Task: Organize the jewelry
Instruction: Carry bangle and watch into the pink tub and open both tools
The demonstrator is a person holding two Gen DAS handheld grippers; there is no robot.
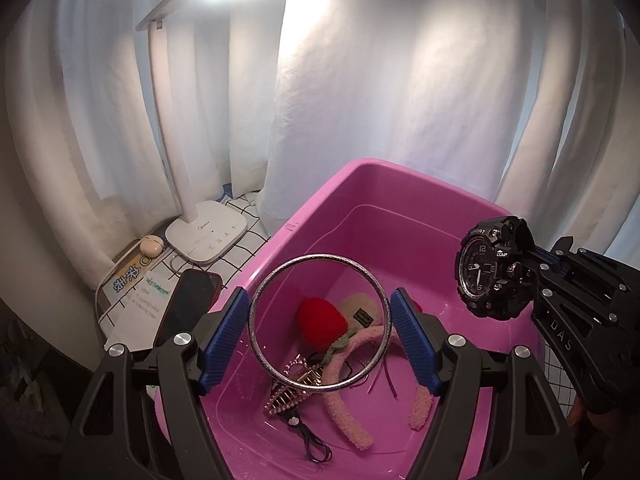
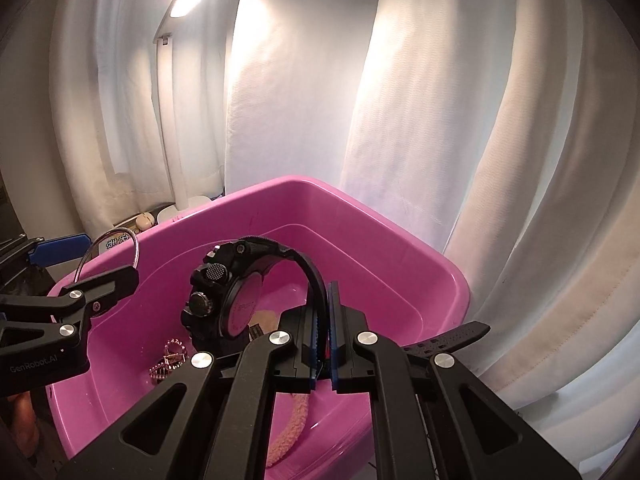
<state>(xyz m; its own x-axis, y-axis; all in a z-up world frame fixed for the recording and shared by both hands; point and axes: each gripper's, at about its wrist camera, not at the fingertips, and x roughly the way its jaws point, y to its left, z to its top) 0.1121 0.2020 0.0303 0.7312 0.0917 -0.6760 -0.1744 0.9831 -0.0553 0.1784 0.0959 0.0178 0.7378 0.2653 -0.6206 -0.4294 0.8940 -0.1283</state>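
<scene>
My left gripper [image 1: 319,324] is shut on a silver bangle [image 1: 256,300] and holds it upright above the pink tub [image 1: 384,178]. My right gripper [image 2: 323,316] is shut on the strap of a black sport watch [image 2: 224,296] and holds it over the tub [image 2: 400,236]; the watch also shows in the left wrist view [image 1: 490,268] at the right. Inside the tub lie a fuzzy pink headband [image 1: 344,408], a red plush piece [image 1: 320,322], a beige pad [image 1: 362,308], a gold beaded hair claw [image 1: 290,390] and a dark cord [image 1: 316,448].
A white desk lamp [image 1: 208,236] stands left of the tub on a checked cloth [image 1: 244,248]. A dark phone [image 1: 190,304], papers [image 1: 136,300] and a small beige case [image 1: 151,246] lie near it. White curtains [image 1: 400,80] hang behind.
</scene>
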